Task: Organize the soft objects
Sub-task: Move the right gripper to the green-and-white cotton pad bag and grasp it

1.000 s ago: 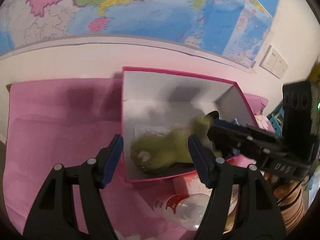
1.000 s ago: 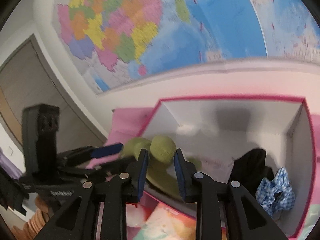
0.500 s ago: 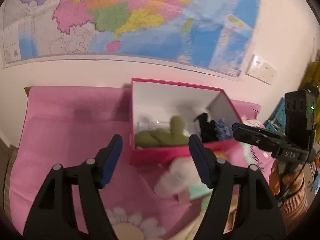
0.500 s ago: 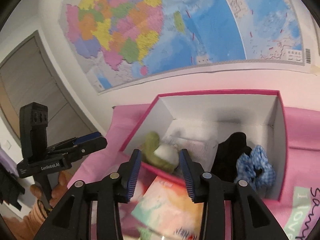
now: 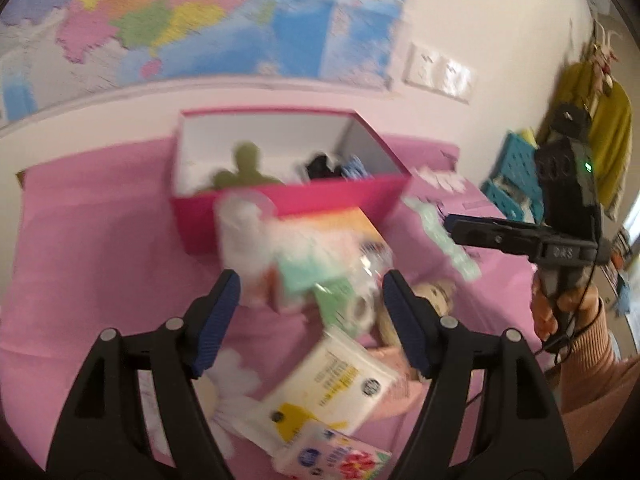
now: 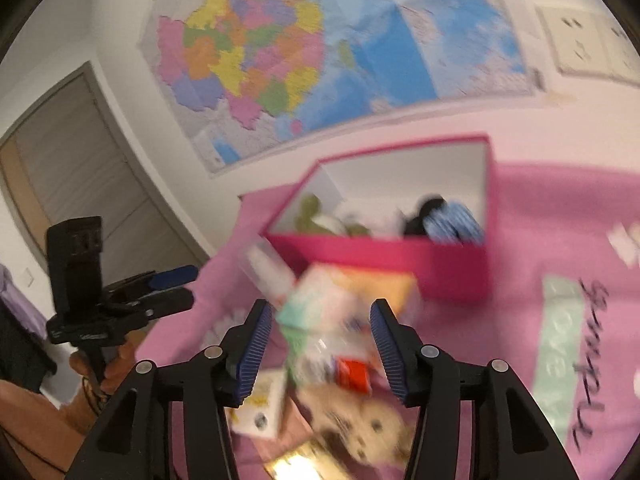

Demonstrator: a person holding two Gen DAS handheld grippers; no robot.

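Surface and room, left to right: a grey panelled door (image 6: 80, 152) at the far left of the right wrist view; a large multicoloured wall map (image 5: 200, 20) across the pale wall; a white switch plate (image 5: 438, 74) to its right; a teal plastic crate (image 5: 516, 172) and a mustard-yellow garment (image 5: 608, 136) hanging at the far right; a pink cloth-covered table (image 5: 92, 248) carries everything else.

Contents of the table: a magenta cardboard box with white inside (image 5: 320, 200) stands open toward the wall; inside it lie an olive-green plush toy (image 5: 246, 166) at the left, and a black soft item (image 5: 320, 166) beside a blue-and-white checked scrunchie (image 6: 456, 220) at the right; in front of the box sits a blurred heap of packets and a clear bottle (image 6: 268, 272), with a white and yellow packet (image 5: 332, 384) and a tan spotted plush toy (image 6: 368, 420) nearest the cameras.

Jaws: the left gripper (image 5: 312, 320) has its blue-padded fingers spread wide above the heap, pinching nothing; the right gripper (image 6: 320, 344) is parting its fingers, the heap seen between them but no pad pressing on it; each gripper is held in a hand (image 5: 560, 308) with an orange-brown sleeve (image 5: 596, 376).
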